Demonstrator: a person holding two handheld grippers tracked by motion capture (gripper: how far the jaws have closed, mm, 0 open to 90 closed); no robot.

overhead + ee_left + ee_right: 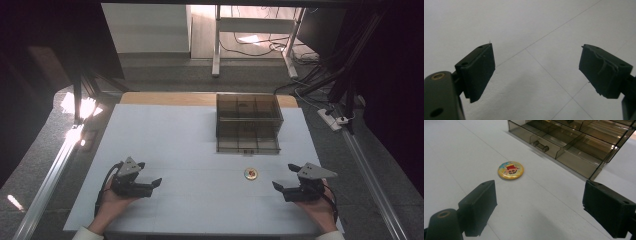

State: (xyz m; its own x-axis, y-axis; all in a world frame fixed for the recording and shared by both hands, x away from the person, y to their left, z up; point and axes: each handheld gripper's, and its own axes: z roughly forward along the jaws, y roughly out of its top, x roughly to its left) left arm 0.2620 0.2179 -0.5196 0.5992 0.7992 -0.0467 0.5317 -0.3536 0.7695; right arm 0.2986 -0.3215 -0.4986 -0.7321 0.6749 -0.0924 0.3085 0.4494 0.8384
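Observation:
A small round yellow badge (251,173) with a cartoon picture lies flat on the white table, a little in front of a smoky clear drawer box (248,123). In the right gripper view the badge (510,170) sits ahead and to the left, with the drawer box (574,142) beyond it. My right gripper (286,176) rests low at the table's right, to the right of the badge, open and holding nothing (539,207). My left gripper (149,173) lies at the left, open over bare table (536,71).
The white table cover (190,145) spreads between the grippers. The drawer box's front drawer has a small bar handle (540,146). A metal rail (50,175) runs along the left edge, another along the right. Cables and desk legs lie on the floor behind.

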